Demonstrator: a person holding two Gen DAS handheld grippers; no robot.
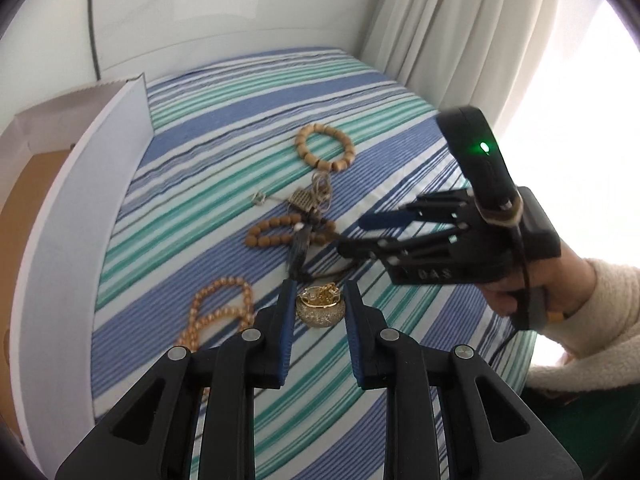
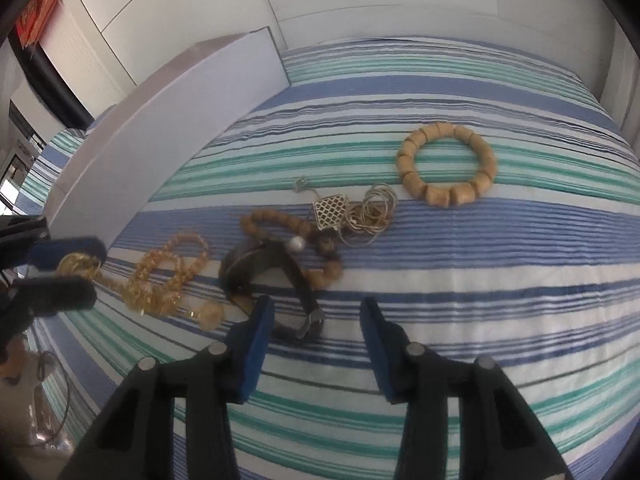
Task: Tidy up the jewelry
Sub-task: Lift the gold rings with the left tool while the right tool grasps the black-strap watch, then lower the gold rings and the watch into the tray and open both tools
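Note:
My left gripper (image 1: pixel 320 296) is shut on a glittery gold jewelry piece (image 1: pixel 320 312), held a little above the striped cover; in the right wrist view this gripper (image 2: pixel 76 270) and the gold piece (image 2: pixel 76 262) appear at the left edge. My right gripper (image 2: pixel 316 320) is open with nothing between its pads, and a dark band (image 2: pixel 272 276) lies just beyond its left finger. Also on the cover are an amber bead string (image 2: pixel 168 276), a brown bead bracelet (image 2: pixel 280 220), a lattice pendant with chain (image 2: pixel 332 212) and a chunky wooden bracelet (image 2: pixel 446 164).
A white box (image 1: pixel 80 200) with a brown inside stands along the left of the striped cover (image 2: pixel 480 320). A curtain (image 1: pixel 460 40) hangs at the back right. A hand in a cream sleeve (image 1: pixel 600 312) carries the right gripper (image 1: pixel 352 236).

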